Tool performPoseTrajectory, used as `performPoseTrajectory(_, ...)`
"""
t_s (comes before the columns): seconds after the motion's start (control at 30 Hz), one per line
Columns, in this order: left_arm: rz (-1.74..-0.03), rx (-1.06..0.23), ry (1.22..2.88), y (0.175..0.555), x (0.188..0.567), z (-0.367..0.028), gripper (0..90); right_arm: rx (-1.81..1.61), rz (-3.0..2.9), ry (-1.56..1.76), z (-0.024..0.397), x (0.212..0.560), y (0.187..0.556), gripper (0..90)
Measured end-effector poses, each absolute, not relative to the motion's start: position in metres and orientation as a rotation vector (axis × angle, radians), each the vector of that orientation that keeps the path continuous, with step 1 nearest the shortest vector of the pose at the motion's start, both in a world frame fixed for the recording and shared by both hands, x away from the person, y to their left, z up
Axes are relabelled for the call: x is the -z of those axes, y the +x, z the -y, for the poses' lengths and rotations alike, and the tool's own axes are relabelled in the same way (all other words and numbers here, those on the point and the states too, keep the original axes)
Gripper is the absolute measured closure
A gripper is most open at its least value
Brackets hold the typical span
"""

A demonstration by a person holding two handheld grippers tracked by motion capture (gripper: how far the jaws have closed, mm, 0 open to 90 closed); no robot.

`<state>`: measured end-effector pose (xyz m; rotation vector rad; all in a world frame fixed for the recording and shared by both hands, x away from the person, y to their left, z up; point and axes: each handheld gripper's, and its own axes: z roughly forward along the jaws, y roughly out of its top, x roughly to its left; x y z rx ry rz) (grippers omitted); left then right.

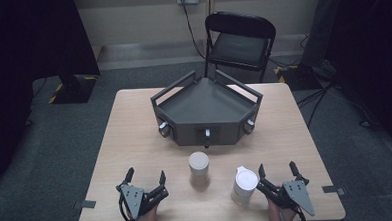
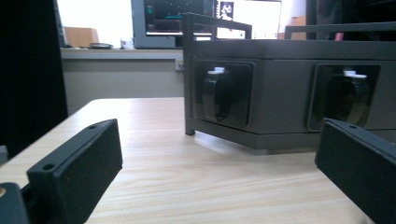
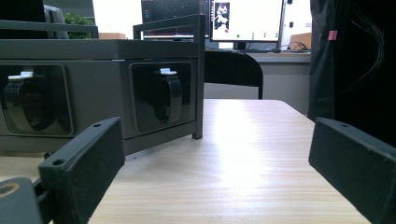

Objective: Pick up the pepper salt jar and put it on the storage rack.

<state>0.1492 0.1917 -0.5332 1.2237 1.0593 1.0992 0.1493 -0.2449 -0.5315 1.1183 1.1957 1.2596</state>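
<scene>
Both tools sit at the near desk edge, left tool and right tool with jaws spread wide, grasping nothing. Between them: tan cylinder and white lidded cup, cup just beside right tool. Dark angular tray with three front knobs stands mid-desk.

A pale wooden desk carries a dark grey tray; nearer than the tray stand a beige cup and a white jug.
</scene>
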Motion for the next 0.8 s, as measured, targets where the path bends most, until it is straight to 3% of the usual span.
performPoseTrajectory(0.8, -0.994, -1.009, 1.300, 0.1536, 0.5267, -0.1928, 0.0, -1.258, -1.194, 1.119, 0.2444, 0.5315, 0.1492, 2.1)
